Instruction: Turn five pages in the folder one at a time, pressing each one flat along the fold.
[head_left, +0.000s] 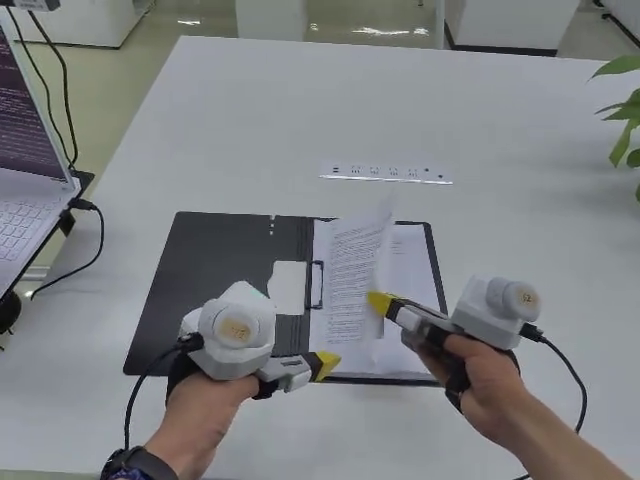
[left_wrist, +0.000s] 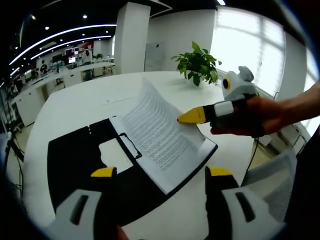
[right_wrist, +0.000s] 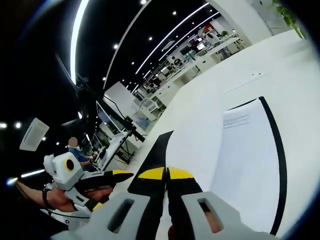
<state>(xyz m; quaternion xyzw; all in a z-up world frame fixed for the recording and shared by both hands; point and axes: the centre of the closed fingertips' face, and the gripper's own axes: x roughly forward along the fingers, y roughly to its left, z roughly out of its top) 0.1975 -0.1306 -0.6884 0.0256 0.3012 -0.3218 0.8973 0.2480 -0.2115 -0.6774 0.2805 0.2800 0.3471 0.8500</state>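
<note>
A black folder (head_left: 215, 280) lies open on the white table, with a stack of printed pages (head_left: 415, 270) on its right half. One page (head_left: 355, 275) stands lifted and curled toward the left; my right gripper (head_left: 378, 300) is shut on its lower edge. In the right gripper view the yellow-tipped jaws (right_wrist: 165, 173) are closed with the white page (right_wrist: 200, 145) between them. My left gripper (head_left: 325, 363) hovers at the folder's near edge, below the clip. In the left gripper view it (left_wrist: 160, 172) stands open and holds nothing, facing the raised page (left_wrist: 155, 130) and the right gripper (left_wrist: 187, 117).
An open laptop (head_left: 20, 190) with a cable sits at the table's left edge. A socket strip (head_left: 385, 172) is set into the table behind the folder. A potted plant (head_left: 625, 110) stands at the far right. The table beyond the folder is bare.
</note>
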